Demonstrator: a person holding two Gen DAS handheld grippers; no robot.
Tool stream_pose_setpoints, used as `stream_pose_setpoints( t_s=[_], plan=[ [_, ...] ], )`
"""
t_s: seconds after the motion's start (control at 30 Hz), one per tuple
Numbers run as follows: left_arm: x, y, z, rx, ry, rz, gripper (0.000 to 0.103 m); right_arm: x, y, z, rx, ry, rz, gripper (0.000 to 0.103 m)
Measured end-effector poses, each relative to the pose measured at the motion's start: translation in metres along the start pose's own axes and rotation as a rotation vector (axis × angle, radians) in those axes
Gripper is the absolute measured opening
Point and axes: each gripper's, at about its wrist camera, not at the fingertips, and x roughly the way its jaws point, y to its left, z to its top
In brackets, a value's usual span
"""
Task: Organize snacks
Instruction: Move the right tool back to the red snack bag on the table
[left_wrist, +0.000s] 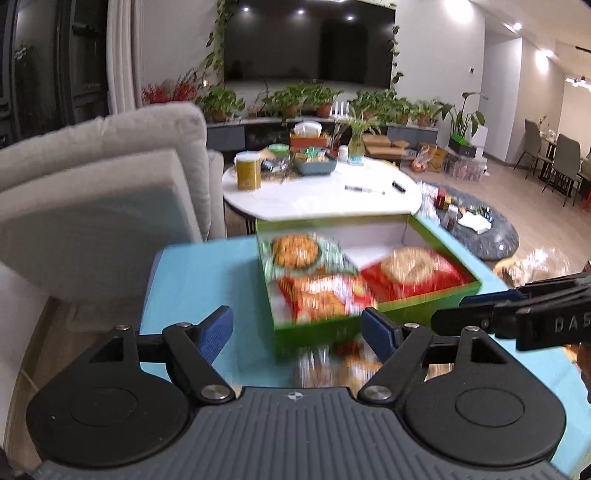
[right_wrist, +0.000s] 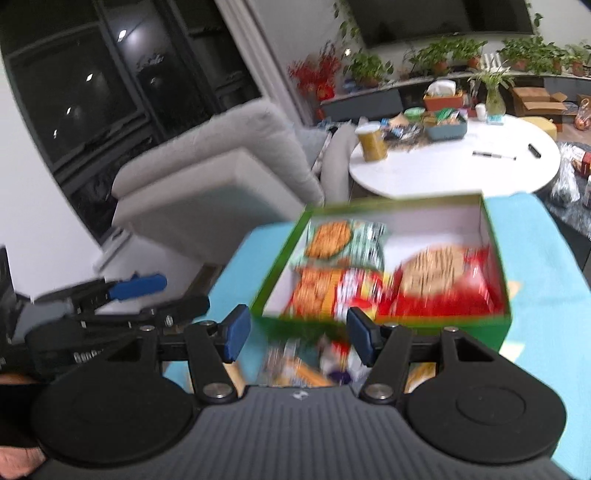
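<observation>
A green box (left_wrist: 432, 304) (right_wrist: 495, 328) stands open on a turquoise table (left_wrist: 199, 273) (right_wrist: 535, 258). In it lie a green-white cracker pack (left_wrist: 299, 251) (right_wrist: 332, 236), a red-orange snack pack (left_wrist: 325, 295) (right_wrist: 332, 291) and a red biscuit pack (left_wrist: 413, 269) (right_wrist: 439, 280). More blurred snack packs (left_wrist: 332, 365) (right_wrist: 303, 369) lie on the table in front of the box. My left gripper (left_wrist: 297, 330) is open and empty above them. My right gripper (right_wrist: 297, 334) is open and empty, just short of the box. Each gripper shows in the other's view (left_wrist: 517, 306) (right_wrist: 129, 291).
A grey sofa (left_wrist: 110, 177) (right_wrist: 221, 177) stands left of the table. Beyond is a round white table (left_wrist: 321, 195) (right_wrist: 454, 162) with a yellow can, a snack basket and pens. Bags and boxes lie on the floor at the right.
</observation>
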Motion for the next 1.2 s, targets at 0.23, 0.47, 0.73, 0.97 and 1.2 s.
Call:
stream_pose_setpoints(
  t_s=[0.23,0.47,0.73,0.97,1.2],
  plan=[
    [-0.014,0.008,-0.053,-0.025,0.090,0.020,0.074,0.014,0.012,-0.049,-0.003,0.125,0.039,0.078],
    [-0.030,0.019,-0.099,-0.075,0.175,0.029,0.074,0.024,0.022,-0.082,-0.002,0.206,0.065,0.078],
    [-0.041,0.021,-0.125,-0.084,0.209,-0.062,0.074,0.028,0.035,-0.103,0.002,0.257,0.085,0.078],
    [-0.036,0.015,-0.138,-0.085,0.258,-0.080,0.072,0.034,0.040,-0.112,0.006,0.284,0.090,0.078],
    [-0.036,0.017,-0.143,-0.091,0.264,-0.094,0.067,0.043,0.044,-0.117,0.011,0.315,0.091,0.078]
  ],
)
